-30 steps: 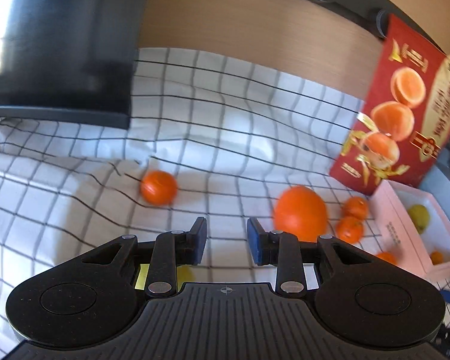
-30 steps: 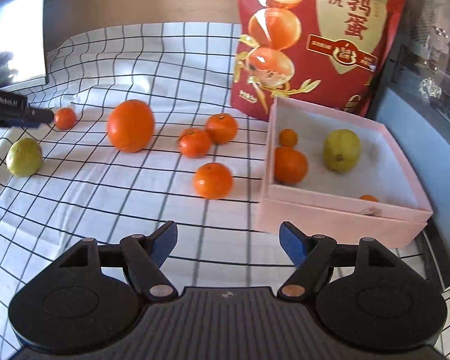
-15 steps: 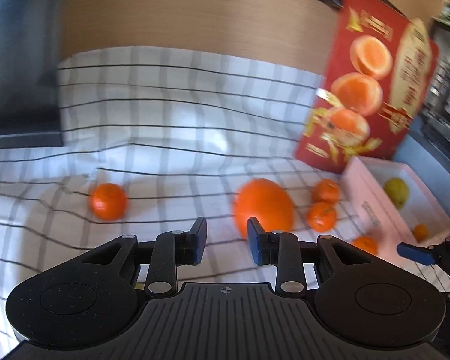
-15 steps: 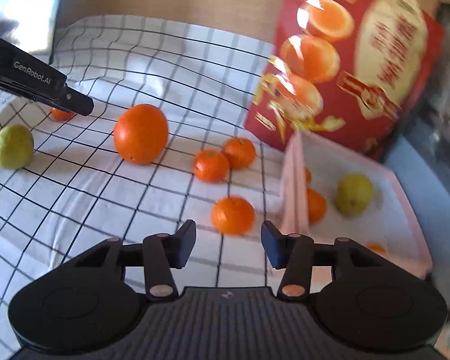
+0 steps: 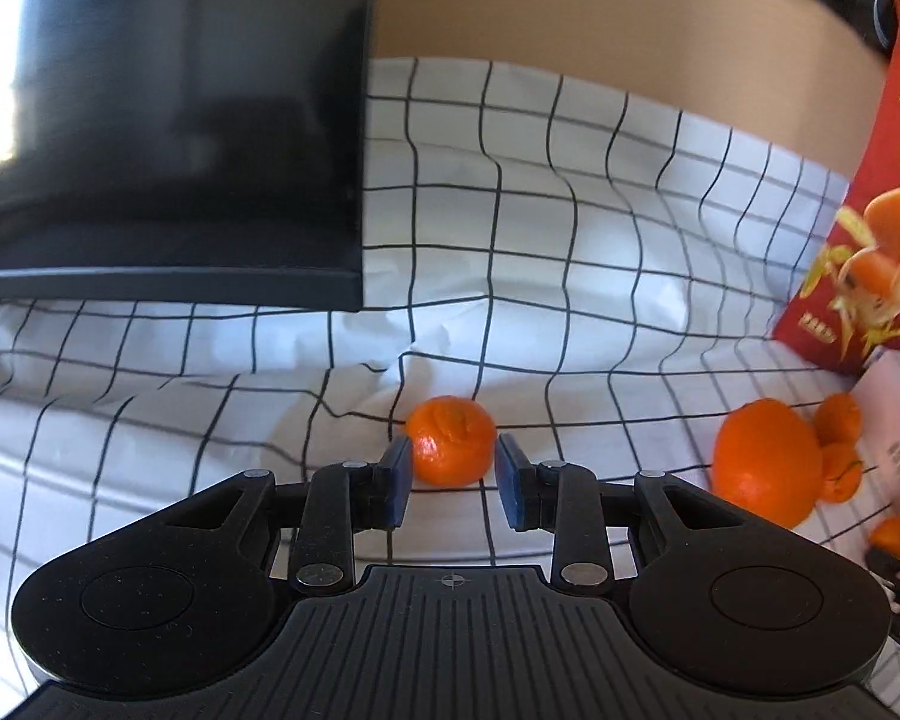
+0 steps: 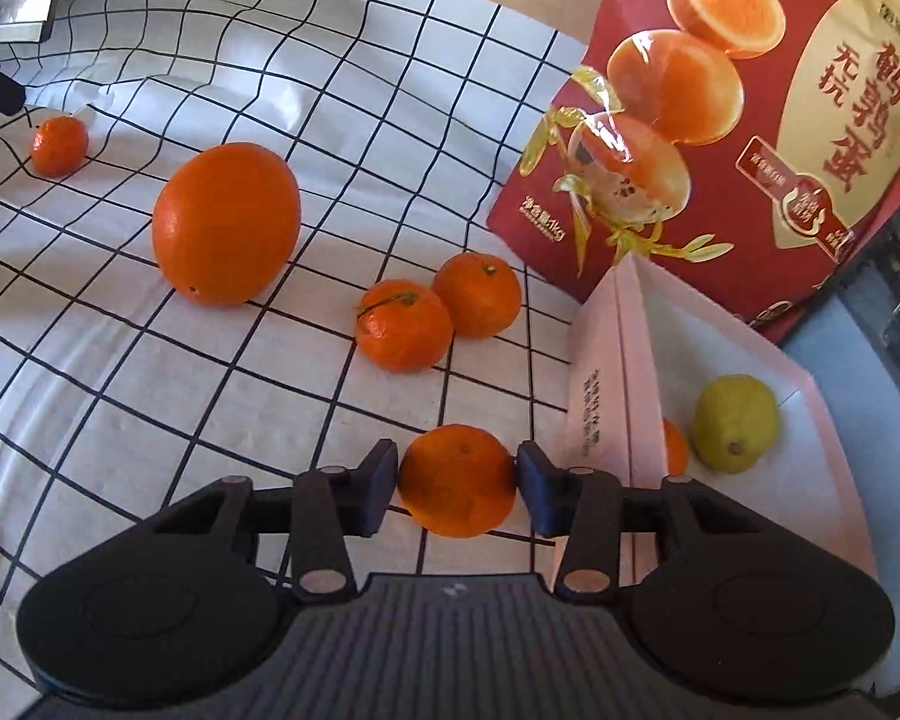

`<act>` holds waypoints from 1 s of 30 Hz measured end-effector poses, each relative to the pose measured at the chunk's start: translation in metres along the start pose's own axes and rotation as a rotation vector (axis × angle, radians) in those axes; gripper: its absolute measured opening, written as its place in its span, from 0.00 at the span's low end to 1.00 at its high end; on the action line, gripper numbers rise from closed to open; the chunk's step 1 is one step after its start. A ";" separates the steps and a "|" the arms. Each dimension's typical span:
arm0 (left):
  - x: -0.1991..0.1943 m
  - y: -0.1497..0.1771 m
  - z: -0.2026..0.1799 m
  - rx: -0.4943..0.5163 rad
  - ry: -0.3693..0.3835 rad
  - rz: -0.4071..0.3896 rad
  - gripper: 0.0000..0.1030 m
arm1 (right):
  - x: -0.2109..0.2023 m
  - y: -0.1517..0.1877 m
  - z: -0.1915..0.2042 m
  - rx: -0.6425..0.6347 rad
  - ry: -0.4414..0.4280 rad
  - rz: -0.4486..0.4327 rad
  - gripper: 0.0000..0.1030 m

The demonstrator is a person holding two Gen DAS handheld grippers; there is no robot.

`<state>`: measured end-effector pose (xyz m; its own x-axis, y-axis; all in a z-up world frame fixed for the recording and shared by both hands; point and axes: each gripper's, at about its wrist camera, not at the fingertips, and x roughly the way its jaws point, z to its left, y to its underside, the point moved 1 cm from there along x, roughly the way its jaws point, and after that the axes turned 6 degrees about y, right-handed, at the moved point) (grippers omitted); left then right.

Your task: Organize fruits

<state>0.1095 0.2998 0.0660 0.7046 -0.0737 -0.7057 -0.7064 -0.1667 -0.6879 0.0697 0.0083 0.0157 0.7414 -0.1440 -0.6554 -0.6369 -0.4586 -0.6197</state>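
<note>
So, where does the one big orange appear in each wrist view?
Left wrist: the big orange is low at the right edge.
Right wrist: the big orange is in the upper left, on the cloth.
Shared landmark: the red bag, which stands right of the orange in both.

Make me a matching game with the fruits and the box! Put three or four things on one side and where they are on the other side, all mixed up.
Things
1. lemon
2. big orange
3. red bag
4. tangerine nearest the right gripper

Places
A. standing behind the pink box
B. between the blue fingers
C. inside the pink box
D. out on the checked cloth, left of two small tangerines

Pairs: 1-C, 2-D, 3-A, 4-B
</note>
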 end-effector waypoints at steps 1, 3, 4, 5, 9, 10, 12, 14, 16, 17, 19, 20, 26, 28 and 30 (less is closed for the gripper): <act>0.005 -0.003 -0.002 0.011 -0.014 0.008 0.32 | -0.002 0.000 0.000 0.004 -0.012 0.001 0.41; 0.015 -0.006 -0.007 0.037 -0.034 0.025 0.32 | -0.011 0.001 -0.002 0.027 -0.051 -0.001 0.41; 0.019 -0.006 -0.007 0.047 -0.042 0.034 0.32 | -0.016 0.001 -0.004 0.036 -0.064 -0.006 0.41; 0.025 -0.007 -0.009 0.060 -0.050 0.048 0.33 | -0.023 0.003 -0.005 0.046 -0.081 -0.013 0.41; 0.039 -0.014 -0.013 0.108 -0.077 0.075 0.38 | -0.048 0.013 -0.011 0.099 -0.161 -0.020 0.41; 0.041 -0.016 -0.014 0.112 -0.072 0.078 0.39 | -0.054 0.018 -0.014 0.110 -0.171 -0.021 0.41; 0.045 -0.019 -0.015 0.119 -0.062 0.092 0.41 | -0.064 0.028 -0.018 0.130 -0.182 -0.019 0.41; 0.048 -0.022 -0.016 0.110 -0.046 0.112 0.41 | -0.069 0.038 -0.022 0.146 -0.183 -0.009 0.41; 0.051 -0.023 -0.018 0.102 -0.037 0.134 0.42 | -0.070 0.049 -0.028 0.170 -0.176 0.018 0.41; 0.052 -0.022 -0.019 0.108 -0.045 0.143 0.43 | -0.069 0.054 -0.030 0.182 -0.173 0.032 0.41; 0.054 -0.021 -0.020 0.119 -0.062 0.152 0.48 | -0.067 0.063 -0.034 0.208 -0.162 0.060 0.41; 0.057 -0.021 -0.020 0.119 -0.070 0.159 0.48 | -0.066 0.068 -0.036 0.224 -0.158 0.075 0.41; 0.063 -0.017 -0.015 0.097 -0.066 0.165 0.49 | -0.073 0.080 -0.042 0.239 -0.142 0.070 0.41; 0.059 -0.016 -0.015 0.082 -0.059 0.167 0.48 | -0.077 0.083 -0.043 0.246 -0.145 0.070 0.41; 0.052 -0.014 -0.012 0.040 -0.015 0.156 0.48 | -0.078 0.085 -0.044 0.244 -0.139 0.071 0.41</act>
<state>0.1571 0.2868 0.0410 0.5854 -0.0805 -0.8067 -0.8094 -0.1153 -0.5759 -0.0330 -0.0581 0.0338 0.6676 -0.0389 -0.7435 -0.7308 -0.2247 -0.6445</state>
